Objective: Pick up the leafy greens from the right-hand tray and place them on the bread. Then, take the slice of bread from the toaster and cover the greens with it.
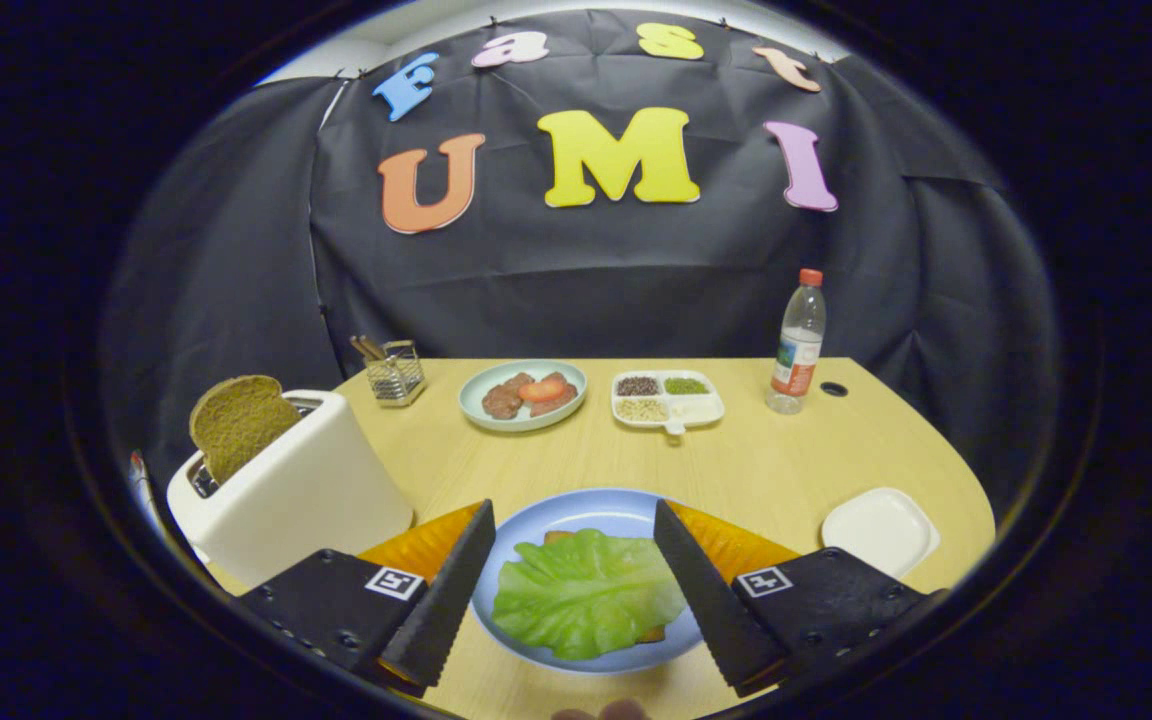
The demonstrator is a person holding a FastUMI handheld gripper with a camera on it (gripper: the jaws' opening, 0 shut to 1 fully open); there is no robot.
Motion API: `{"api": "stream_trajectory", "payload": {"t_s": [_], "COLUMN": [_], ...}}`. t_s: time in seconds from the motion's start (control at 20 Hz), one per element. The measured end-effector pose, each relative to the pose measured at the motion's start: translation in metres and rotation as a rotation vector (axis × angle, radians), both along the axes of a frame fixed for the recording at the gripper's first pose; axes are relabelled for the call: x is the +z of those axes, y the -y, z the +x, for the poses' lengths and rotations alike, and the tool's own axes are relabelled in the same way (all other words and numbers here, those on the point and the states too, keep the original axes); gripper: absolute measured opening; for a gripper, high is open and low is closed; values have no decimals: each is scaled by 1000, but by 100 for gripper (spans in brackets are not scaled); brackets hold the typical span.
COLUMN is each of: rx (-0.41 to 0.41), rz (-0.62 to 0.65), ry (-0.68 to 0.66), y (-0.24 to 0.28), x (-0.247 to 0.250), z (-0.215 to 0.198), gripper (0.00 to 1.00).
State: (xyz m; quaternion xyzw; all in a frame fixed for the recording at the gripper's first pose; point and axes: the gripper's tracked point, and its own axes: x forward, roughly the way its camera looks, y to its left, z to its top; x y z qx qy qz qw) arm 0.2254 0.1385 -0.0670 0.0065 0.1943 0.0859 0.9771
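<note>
Hovering claw (573,535), wide open and empty, over greens (584,592).
Next: swing far-left, pinch toaster (288,492) bread (238,422) by its edge.

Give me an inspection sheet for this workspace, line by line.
Surface: wooden table.
Job's things: leafy greens lie on bread on the blue plate; bread slice stands in the toaster; white tray on the right.
Clutter: plate of meat, divided dish, water bottle, wire holder.
Grippers: hand-held gripper open, fingers either side of the greens.
Cables: nothing seen.
Surroundings: black cloth wall.
</note>
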Motion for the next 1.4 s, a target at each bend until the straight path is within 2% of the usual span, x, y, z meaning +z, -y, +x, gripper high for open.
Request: {"api": "stream_trajectory", "payload": {"t_s": [0.25,0.55,0.9,1.2,1.4], "rx": [-28,40,65,31,-1], "rz": [26,50,70,0,-24], "ry": [108,191,192,134,76], "y": [-22,-96,-180,-214,-218], "x": [46,88,85,58,40], "z": [-33,-65,-72,-56,-42], "gripper": [96,96,96,96,76]}}
